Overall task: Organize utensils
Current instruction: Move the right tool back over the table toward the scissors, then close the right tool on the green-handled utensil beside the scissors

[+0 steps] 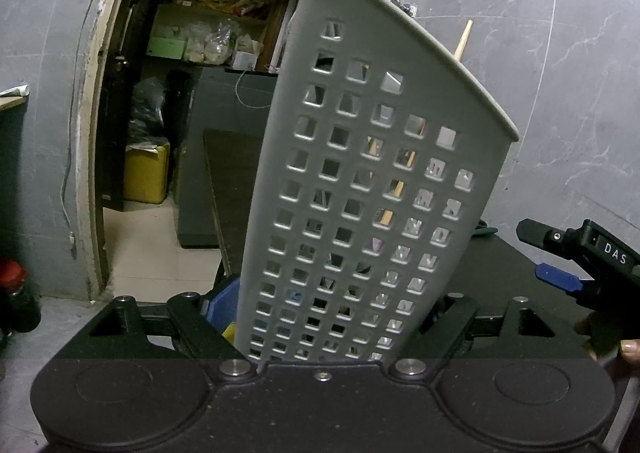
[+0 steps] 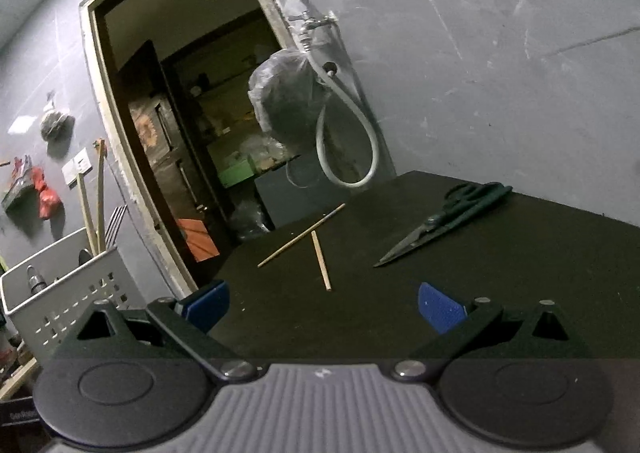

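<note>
My left gripper [image 1: 320, 317] is shut on a grey perforated utensil holder [image 1: 372, 181], which fills the middle of the left wrist view and holds wooden sticks [image 1: 462, 41]. The holder also shows at the lower left of the right wrist view [image 2: 68, 293], with sticks and utensils in it. My right gripper [image 2: 324, 307] is open and empty above a black table [image 2: 500, 293]. Two wooden chopsticks [image 2: 302, 235] lie crossed on the table just ahead of it. Dark green scissors [image 2: 444, 223] lie farther right. The right gripper also shows at the right edge of the left wrist view [image 1: 548, 253].
An open doorway [image 2: 192, 141] to a storeroom with shelves is behind the table. A tap with a grey hose [image 2: 344, 133] hangs on the grey wall. Red bags [image 2: 44, 193] hang on the wall at left.
</note>
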Available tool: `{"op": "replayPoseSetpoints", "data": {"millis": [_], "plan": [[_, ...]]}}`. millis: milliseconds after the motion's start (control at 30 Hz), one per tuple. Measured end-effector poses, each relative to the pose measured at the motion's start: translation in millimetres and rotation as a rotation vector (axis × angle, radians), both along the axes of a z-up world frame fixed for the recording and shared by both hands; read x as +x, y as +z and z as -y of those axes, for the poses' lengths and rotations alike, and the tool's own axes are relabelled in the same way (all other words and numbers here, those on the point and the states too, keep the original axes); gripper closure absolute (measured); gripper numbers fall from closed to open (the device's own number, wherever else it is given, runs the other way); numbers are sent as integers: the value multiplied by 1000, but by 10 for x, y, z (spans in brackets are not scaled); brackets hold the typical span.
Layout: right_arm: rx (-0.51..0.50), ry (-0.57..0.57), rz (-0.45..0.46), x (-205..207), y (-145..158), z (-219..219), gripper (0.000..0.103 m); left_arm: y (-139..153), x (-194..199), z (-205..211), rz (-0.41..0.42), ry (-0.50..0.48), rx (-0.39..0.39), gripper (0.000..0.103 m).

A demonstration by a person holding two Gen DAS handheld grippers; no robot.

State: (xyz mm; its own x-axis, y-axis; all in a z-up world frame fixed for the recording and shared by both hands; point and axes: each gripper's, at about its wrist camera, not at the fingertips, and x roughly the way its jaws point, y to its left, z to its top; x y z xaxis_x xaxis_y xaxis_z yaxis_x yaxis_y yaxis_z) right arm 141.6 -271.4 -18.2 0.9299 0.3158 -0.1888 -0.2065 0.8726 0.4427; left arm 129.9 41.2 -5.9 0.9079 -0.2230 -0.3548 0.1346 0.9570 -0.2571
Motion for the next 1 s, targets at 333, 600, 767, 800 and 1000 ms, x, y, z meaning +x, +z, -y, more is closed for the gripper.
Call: {"op": "replayPoseSetpoints", "data": {"millis": [333,600,767,800,1000], "plan": [[16,-31,-68,103,12,-14,0,4,53,-81,11,-33,-30,18],[-110,-48,-147,258,64,-85,0,-36,158,-175,24,-63,-45,19],[-326,-87,-171,491,241,-142,0,-71,175,-183,36,-62,-45,19],[-358,-93,-184,573,294,-141,0,-82,168,-174,39,-61,-45,19],[-420,-217,-277,1160,484,-83,0,-125,185,-206,47,-72,-63,19]]}}
